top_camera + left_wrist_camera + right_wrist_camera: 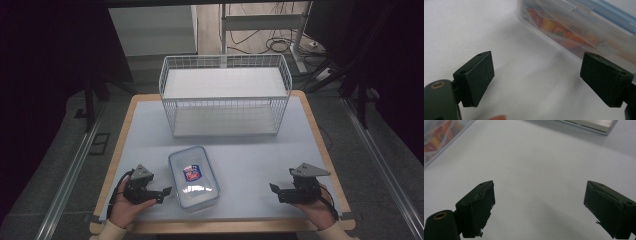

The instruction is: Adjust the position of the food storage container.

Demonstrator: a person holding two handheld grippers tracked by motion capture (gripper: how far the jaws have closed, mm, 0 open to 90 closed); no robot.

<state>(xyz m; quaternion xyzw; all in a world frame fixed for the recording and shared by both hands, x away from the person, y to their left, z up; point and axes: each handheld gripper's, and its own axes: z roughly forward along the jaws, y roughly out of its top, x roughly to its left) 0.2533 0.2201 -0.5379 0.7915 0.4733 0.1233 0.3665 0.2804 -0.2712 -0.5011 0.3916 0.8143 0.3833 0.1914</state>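
The left black hand-held gripper (161,192) and the right black hand-held gripper (277,191) are alike — blocky, matte dark bodies, each topped by a grey three-cornered plate and trailing a thin black cable past the wrist. The person wears cream-coloured sleeves with ribbed cuffs. Seen close, the jaws end in flat rectangular black pads with small screw holes near their edges, and a brass-ringed hole sits in the rounded arm below. The right gripper's pads look worn — frayed and torn along the edges.
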